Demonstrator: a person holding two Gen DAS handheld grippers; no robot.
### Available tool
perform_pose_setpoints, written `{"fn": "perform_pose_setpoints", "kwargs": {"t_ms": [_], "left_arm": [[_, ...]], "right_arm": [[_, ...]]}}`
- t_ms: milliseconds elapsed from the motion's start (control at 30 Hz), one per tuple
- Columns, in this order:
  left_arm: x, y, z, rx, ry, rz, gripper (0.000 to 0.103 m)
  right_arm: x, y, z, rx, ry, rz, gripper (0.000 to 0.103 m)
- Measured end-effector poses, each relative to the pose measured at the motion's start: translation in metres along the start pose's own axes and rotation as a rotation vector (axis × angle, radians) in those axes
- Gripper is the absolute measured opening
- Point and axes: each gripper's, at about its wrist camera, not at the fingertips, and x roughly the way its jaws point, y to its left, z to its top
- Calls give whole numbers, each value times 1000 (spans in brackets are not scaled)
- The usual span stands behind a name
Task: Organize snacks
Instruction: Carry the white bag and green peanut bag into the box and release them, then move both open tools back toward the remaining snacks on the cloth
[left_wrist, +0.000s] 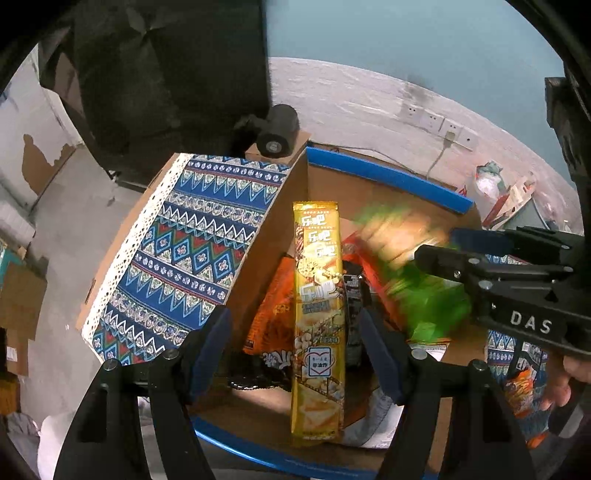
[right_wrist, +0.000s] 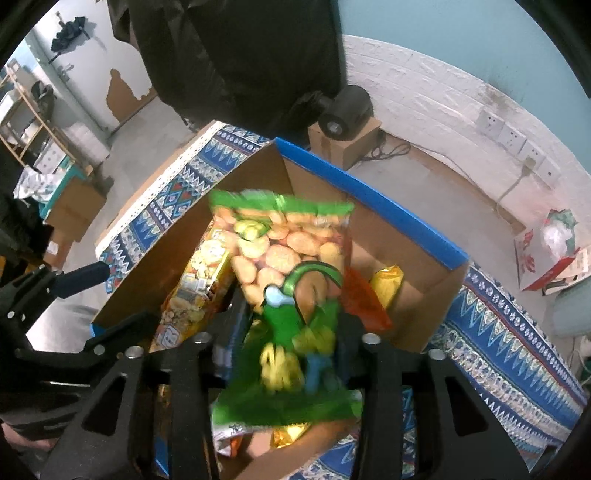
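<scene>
A cardboard box with blue-taped rims (left_wrist: 388, 177) (right_wrist: 369, 192) stands on a patterned blue cloth. A tall yellow snack pack (left_wrist: 318, 314) stands upright in it between my left gripper's (left_wrist: 295, 332) spread fingers, which do not touch it; the gripper is open. It also shows in the right wrist view (right_wrist: 195, 284). My right gripper (right_wrist: 288, 332) (left_wrist: 443, 251) hangs over the box, shut on a blurred green snack bag (right_wrist: 284, 266) (left_wrist: 413, 266). Orange packs (left_wrist: 273, 314) (right_wrist: 364, 299) and a yellow pack (right_wrist: 388, 280) lie in the box.
The patterned cloth (left_wrist: 177, 251) (right_wrist: 498, 332) covers the surface around the box. A black lamp-like cylinder on a small carton (left_wrist: 277, 129) (right_wrist: 343, 110) stands behind. Wall sockets (right_wrist: 513, 140) and a red-white box (right_wrist: 546, 258) are at the right.
</scene>
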Motion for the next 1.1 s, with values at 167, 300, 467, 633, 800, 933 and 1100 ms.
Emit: {"fn": "perform_pose_setpoints", "kwargs": {"t_ms": [167, 300, 467, 633, 800, 933, 1100], "left_arm": [[-1, -5, 0, 8, 4, -15, 73], [-3, -13, 0, 21, 2, -22, 73], [-7, -28, -1, 51, -3, -34, 73], [-12, -49, -2, 93, -7, -50, 73], [-13, -74, -4, 147, -4, -68, 74], [-11, -97, -10, 198, 3, -73, 74], [-10, -128, -14, 258, 19, -92, 74]], "right_arm": [[-15, -2, -1, -8, -30, -14, 60], [-27, -2, -7, -30, -44, -37, 61], [-41, -8, -16, -54, -59, -62, 64], [-56, -19, -29, -60, -64, -81, 65], [-71, -39, -46, -52, -61, -106, 68], [-81, -61, -65, -31, -51, -127, 68], [-90, -90, -93, -3, -14, -160, 68]]}}
